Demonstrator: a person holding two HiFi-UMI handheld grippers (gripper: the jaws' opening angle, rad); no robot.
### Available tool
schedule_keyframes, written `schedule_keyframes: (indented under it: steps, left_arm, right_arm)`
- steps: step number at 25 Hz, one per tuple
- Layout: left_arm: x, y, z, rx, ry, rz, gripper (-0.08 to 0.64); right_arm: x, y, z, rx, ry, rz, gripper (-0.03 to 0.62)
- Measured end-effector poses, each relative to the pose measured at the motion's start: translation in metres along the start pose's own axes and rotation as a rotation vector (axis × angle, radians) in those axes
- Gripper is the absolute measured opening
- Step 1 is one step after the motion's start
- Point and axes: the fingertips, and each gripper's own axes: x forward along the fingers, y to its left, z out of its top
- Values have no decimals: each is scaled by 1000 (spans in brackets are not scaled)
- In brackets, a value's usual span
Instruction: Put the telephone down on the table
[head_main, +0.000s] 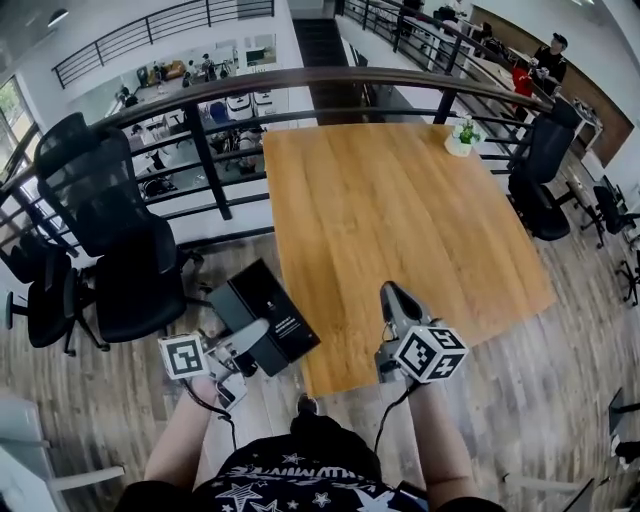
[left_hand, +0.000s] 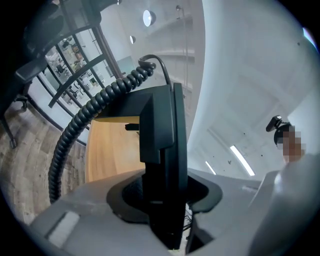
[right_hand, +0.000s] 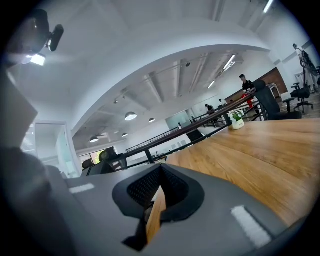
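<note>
Head view: we've got the telephone (head_main: 262, 315) pinched in our left gripper (head_main: 252, 343), just off the table (head_main: 400, 200) at its 7 o'clock corner. Right gripper (head_main: 392, 296) sits at 6 o'clock, jaws pressed together, empty.

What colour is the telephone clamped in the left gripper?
The telephone is black, as is its coiled cord; the head view shows it best.

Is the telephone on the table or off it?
Off: the telephone, clamped in the left gripper, hangs in the air beside the table.
</note>
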Motion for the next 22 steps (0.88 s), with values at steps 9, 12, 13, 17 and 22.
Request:
schedule_keyframes:
  steps: [9,12,13,17,22]
  left_arm:
    - [58,7,54,57,24,-5,178]
    - [76,5,66,72,48,-17,178]
    - [83,5,71,75,56,-19,178]
    - [115,9,96,48,73,-61,178]
    - [160,43,122,3,132,-115,178]
  right_arm:
    - [48,-31,39,24,-41,14,2]
    - [51,-37,49,33,-58,3,2]
    - [52,-40,52,38,-67,-3,2]
    - [62,-50,60,64,-92,-34,2]
    - [76,-78,56,66,-126,-138,2]
